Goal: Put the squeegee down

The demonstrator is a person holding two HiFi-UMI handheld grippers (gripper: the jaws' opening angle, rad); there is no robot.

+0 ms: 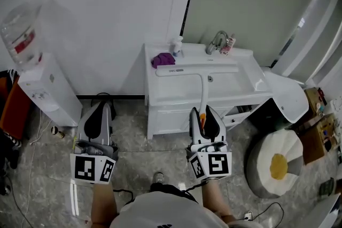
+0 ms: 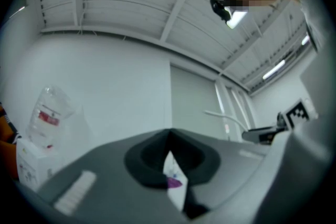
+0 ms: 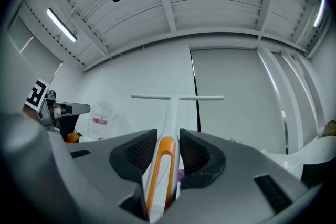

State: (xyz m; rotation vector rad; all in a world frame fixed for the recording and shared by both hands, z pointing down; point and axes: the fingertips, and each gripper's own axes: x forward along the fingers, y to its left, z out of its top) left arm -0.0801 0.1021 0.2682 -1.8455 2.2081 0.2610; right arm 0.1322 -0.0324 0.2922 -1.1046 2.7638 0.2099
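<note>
Right gripper [image 3: 163,150] around squeegee [image 3: 171,107] handle

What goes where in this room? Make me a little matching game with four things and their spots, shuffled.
Things:
1. squeegee
2. purple cloth
3. water dispenser
4. round cushion

Places:
A. on the floor, to the right of the sink
B. clamped between the jaws of the right gripper
C. against the wall, to the left of the sink
D. on the sink's top, at its back left corner

Pairs: 1-B, 2-D, 3-C, 4-A
</note>
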